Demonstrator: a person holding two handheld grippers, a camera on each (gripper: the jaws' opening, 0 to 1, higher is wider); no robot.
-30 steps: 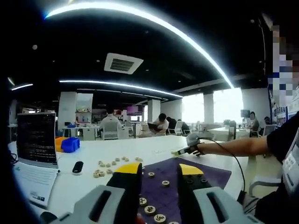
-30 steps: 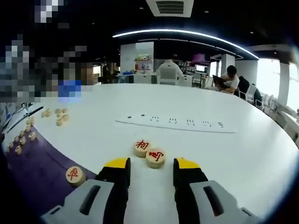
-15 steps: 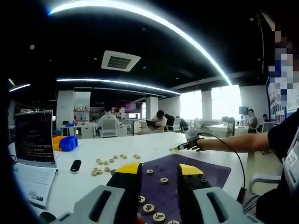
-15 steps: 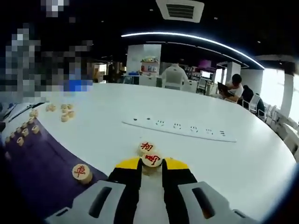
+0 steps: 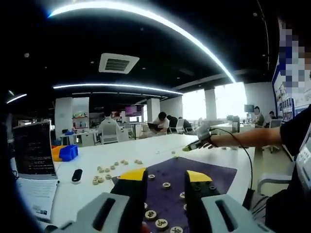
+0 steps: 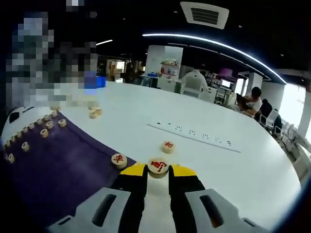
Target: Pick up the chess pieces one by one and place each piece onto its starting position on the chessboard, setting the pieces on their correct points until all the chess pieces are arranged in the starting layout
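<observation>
My right gripper (image 6: 157, 169) is shut on a round wooden chess piece (image 6: 158, 166) with a red character, held above the white table. Another red-marked piece (image 6: 168, 146) lies on the table just beyond, and a third (image 6: 119, 160) rests at the edge of the purple chessboard (image 6: 58, 170). A row of pieces (image 6: 43, 132) lines the board's far left side. In the left gripper view, my left gripper (image 5: 165, 175) is open with nothing between its yellow-tipped jaws, held above the purple chessboard (image 5: 214, 172), where pieces (image 5: 166, 185) sit. The right gripper (image 5: 197, 144) shows there, held in a person's hand.
Loose pieces (image 5: 104, 172) lie on the white table (image 5: 97, 160) left of the board. A laptop (image 5: 30, 150), a black remote (image 5: 76, 175) and a blue bin (image 5: 68, 152) stand further left. A white power strip (image 6: 194, 131) lies across the table. People sit at desks behind.
My right gripper closed on the red-marked piece, lifted it off the table and carried it toward the board. The left gripper stays open; its view drifted slightly.
</observation>
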